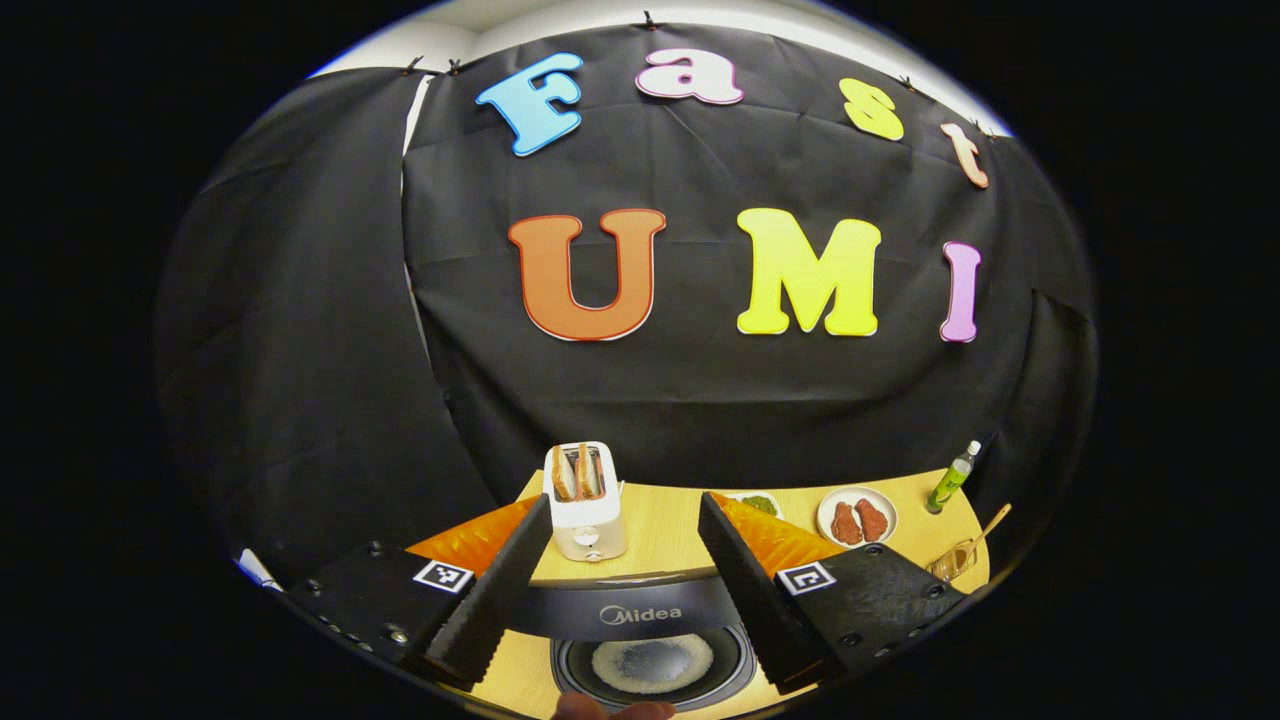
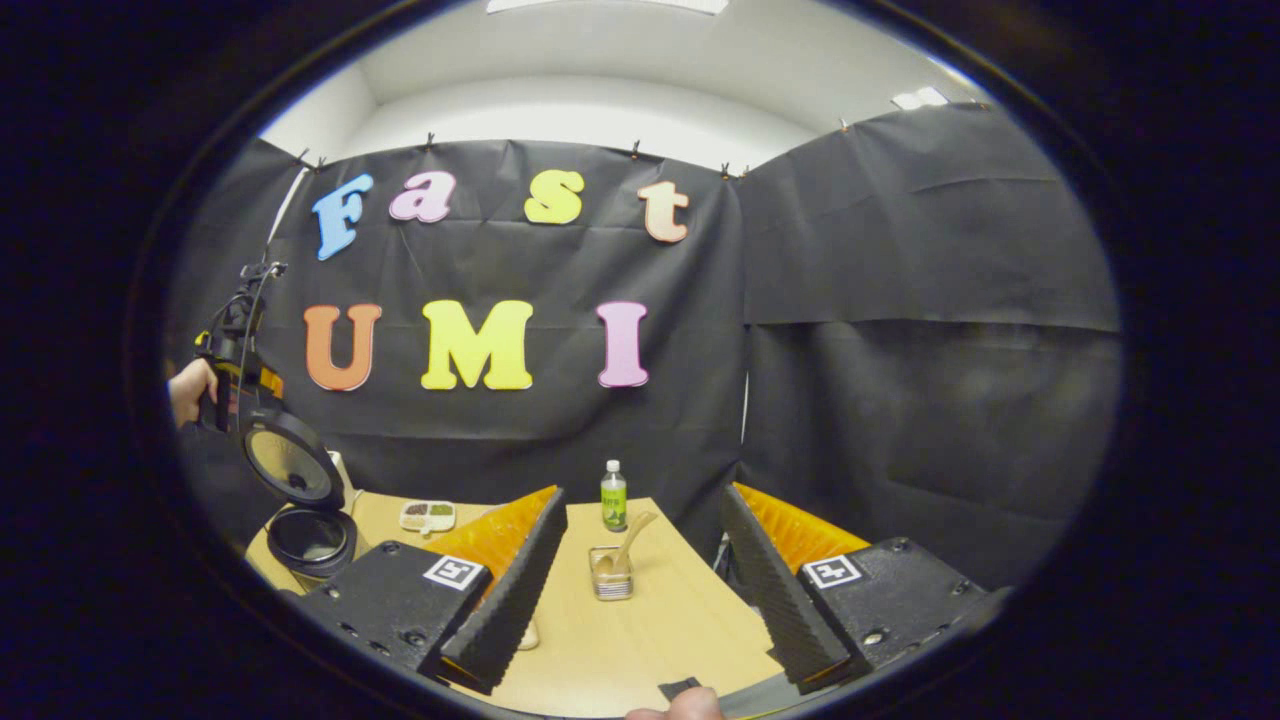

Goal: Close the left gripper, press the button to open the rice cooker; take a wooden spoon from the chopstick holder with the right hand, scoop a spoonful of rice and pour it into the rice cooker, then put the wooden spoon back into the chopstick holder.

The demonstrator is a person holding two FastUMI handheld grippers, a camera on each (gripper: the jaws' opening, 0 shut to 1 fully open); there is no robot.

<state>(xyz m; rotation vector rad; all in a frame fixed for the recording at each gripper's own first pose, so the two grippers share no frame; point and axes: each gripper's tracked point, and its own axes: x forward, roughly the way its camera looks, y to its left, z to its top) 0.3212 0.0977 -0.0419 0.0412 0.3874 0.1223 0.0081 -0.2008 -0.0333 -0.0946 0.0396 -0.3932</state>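
Spoon (image 2: 632, 538) framed dead ahead between the spread fingers of the right gripper (image 2: 640, 600), upright in its clear holder (image 2: 611, 575).
A poor pinch on the smooth, thin wooden handle may tip the light holder. Left gripper (image 1: 625, 585), also spread, is held above the cooker (image 1: 650, 640), whose lid (image 2: 293, 462) is raised.

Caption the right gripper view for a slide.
Open hand-held gripper faces the wooden spoon in its chopstick holder; rice cooker lid up at left.
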